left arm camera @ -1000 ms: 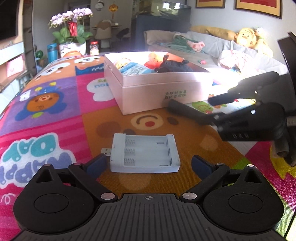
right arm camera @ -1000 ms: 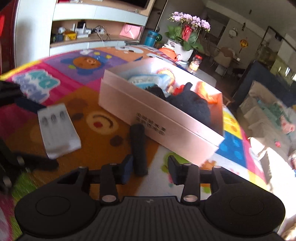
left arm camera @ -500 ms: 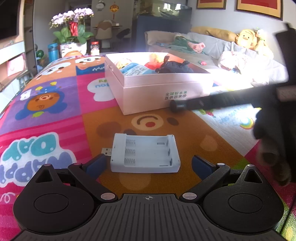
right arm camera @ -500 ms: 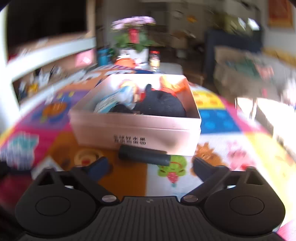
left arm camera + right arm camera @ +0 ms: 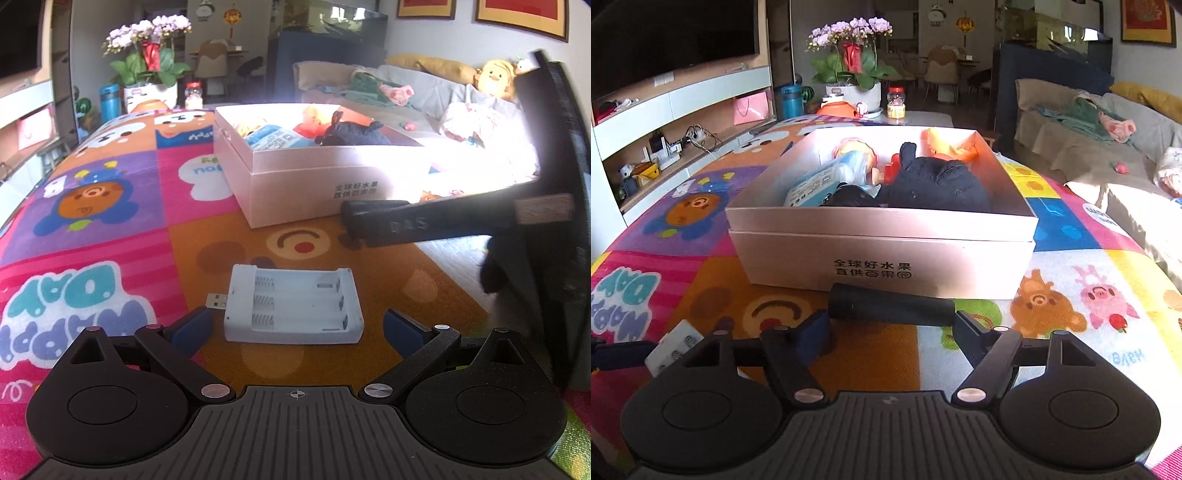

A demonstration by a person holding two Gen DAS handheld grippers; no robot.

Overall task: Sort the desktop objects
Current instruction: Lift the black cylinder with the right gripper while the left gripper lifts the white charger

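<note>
At lower centre, the black cylinder (image 5: pixel 891 307) lay crosswise between the right gripper (image 5: pixel 892 332) fingers, which had just been closing. The left gripper (image 5: pixel 295 326) stood wide around the white battery holder (image 5: pixel 293 304).

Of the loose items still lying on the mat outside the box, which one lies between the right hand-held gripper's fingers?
The black cylinder, lying crosswise against the box front. The white battery charger sits instead before the left hand-held gripper.

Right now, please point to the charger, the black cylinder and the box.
charger (image 5: pixel 293 304): left wrist view, middle battery slot.
black cylinder (image 5: pixel 892 306): right wrist view, middle of its side.
box (image 5: pixel 882 260): right wrist view, front wall above the print.
</note>
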